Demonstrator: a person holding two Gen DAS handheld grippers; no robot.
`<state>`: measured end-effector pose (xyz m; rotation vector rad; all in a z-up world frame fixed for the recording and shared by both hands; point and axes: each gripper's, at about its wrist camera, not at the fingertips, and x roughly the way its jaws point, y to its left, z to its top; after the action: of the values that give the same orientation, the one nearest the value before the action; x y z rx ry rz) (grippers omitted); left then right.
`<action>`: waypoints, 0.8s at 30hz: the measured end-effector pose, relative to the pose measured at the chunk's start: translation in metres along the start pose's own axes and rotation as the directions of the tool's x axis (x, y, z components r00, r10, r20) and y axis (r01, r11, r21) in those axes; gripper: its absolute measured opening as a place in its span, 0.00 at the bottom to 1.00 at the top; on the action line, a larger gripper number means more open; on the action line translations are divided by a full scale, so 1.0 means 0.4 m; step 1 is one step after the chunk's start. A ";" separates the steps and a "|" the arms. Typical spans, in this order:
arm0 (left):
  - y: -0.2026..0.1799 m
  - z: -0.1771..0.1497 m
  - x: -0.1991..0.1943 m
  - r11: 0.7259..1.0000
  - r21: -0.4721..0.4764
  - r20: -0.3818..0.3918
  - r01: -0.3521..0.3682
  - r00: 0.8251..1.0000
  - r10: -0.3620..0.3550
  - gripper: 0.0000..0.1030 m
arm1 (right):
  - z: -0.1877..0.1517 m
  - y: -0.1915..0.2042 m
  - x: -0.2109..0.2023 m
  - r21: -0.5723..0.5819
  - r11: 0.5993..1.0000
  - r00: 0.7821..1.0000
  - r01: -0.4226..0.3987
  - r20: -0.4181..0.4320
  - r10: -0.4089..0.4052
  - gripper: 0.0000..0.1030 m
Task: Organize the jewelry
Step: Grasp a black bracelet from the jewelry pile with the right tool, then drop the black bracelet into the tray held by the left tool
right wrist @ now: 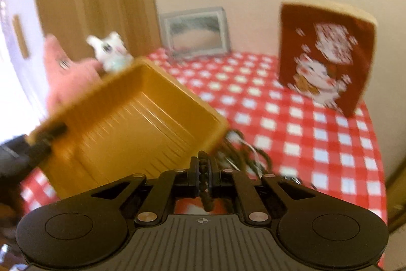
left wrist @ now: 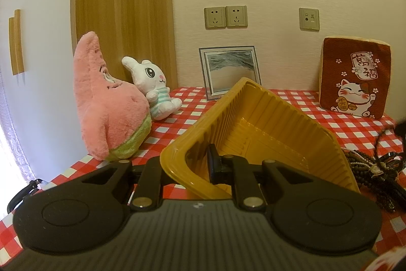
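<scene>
A yellow ribbed plastic tray (left wrist: pixel 256 128) is tilted up off the red checked table (left wrist: pixel 342 123). My left gripper (left wrist: pixel 200 166) is shut on the tray's near wall, one finger inside and one outside. A heap of dark bead strings (left wrist: pixel 375 169) lies to the tray's right. In the right wrist view, which is blurred, the same tray (right wrist: pixel 132 123) is at the left. My right gripper (right wrist: pixel 203 169) is shut on a dark bead string (right wrist: pixel 204 184) that hangs between its fingers, just beside the tray's right corner. More strings (right wrist: pixel 243 151) trail ahead of it.
A pink star plush (left wrist: pixel 109 103) and a white rabbit plush (left wrist: pixel 154 90) stand at the back left. A framed sand picture (left wrist: pixel 229 70) leans on the wall. A red lucky-cat pillow (left wrist: pixel 355 78) stands at the back right. Wall sockets (left wrist: pixel 225 17) are above.
</scene>
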<state>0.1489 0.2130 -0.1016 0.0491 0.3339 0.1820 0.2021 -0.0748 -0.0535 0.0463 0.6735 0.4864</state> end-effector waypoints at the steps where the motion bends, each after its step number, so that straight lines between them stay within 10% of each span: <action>1: 0.000 0.000 -0.001 1.000 0.000 -0.001 0.001 1.000 -0.001 0.14 | 0.012 0.011 -0.003 0.002 1.000 1.000 -0.025 0.006 0.025 0.06; 13: 0.011 0.002 0.004 1.000 -0.010 -0.010 0.017 1.000 -0.017 0.14 | 0.028 0.165 0.099 0.024 0.961 0.957 -0.275 -0.083 0.276 0.06; 24: 0.025 -0.003 0.000 0.999 -0.023 -0.016 0.029 0.999 -0.030 0.14 | 0.010 0.097 0.056 0.109 0.983 0.985 -0.149 -0.070 0.157 0.26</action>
<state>0.1468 0.2227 -0.1018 0.0206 0.3484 0.1572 0.2034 -0.0299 -0.0560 0.1787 0.7755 0.6030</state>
